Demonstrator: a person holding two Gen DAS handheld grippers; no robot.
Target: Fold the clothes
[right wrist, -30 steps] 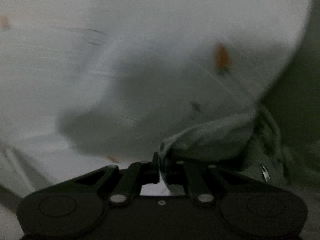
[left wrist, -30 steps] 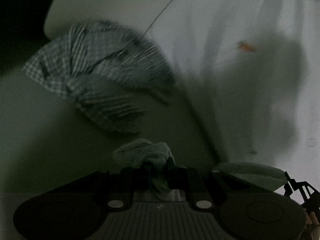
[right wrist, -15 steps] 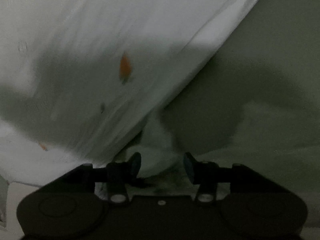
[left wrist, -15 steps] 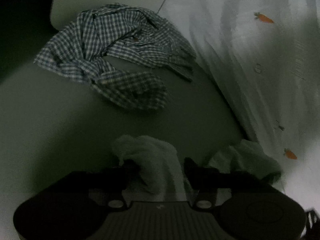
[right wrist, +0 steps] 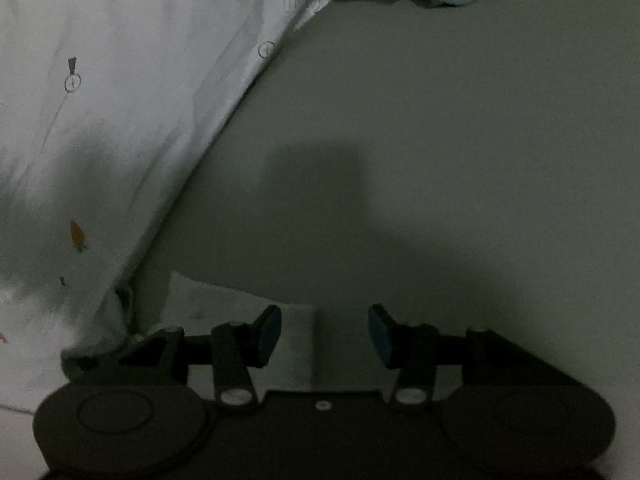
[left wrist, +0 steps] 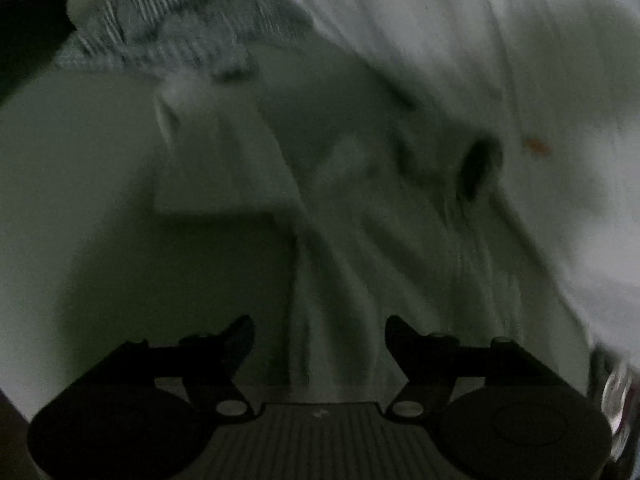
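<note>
The pale green garment lies crumpled on the grey-green surface ahead of the left gripper, whose empty jaws are opening. The right gripper gapes, holding nothing. Beyond: carrot-print white sheet, blurred checked shirt.

Both views are dim and grainy, with a greenish-grey cast. The left wrist view is heavily smeared by motion blur: the checked shirt at far left is streaked, and the pale garment is rendered without sharp edges. The right wrist view is sharper; small prints on the white sheet are resolved. A broad, soft shadow is cast on the grey surface just beyond the right gripper, and another darkens the sheet at near left. Fisheye curvature and black vignetting are present at the corners. Gripper bodies are reduced to near-silhouettes.
</note>
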